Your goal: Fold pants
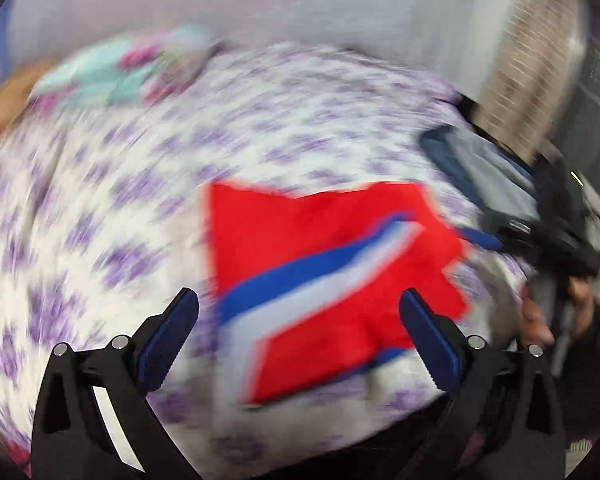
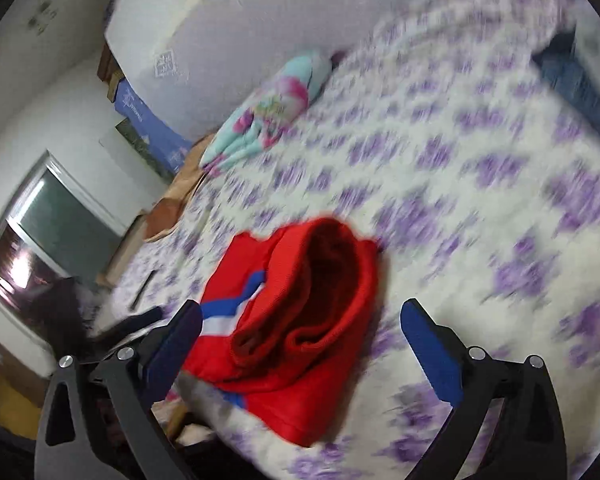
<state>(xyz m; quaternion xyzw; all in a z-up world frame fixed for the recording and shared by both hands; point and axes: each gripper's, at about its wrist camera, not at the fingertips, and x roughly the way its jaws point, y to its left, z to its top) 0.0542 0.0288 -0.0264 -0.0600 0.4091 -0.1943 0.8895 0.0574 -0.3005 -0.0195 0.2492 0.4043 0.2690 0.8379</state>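
A bed (image 2: 480,168) in a white bedspread with purple flowers is filling most of the room. Behind the bed, a pale wall (image 2: 204,24) is rising. A turquoise and pink bundle (image 2: 268,112) is lying at the bed's far edge. Left of the bed, a window (image 2: 40,232) is glowing with daylight.

Left wrist camera is looking steeply down along its fingers, close over the folded red pants with blue-white stripe (image 1: 324,264). Right wrist camera is facing the same pants (image 2: 296,320) from their open waistband end. Both are sharing the white, purple-flowered bedspread (image 1: 140,208) (image 2: 480,200).
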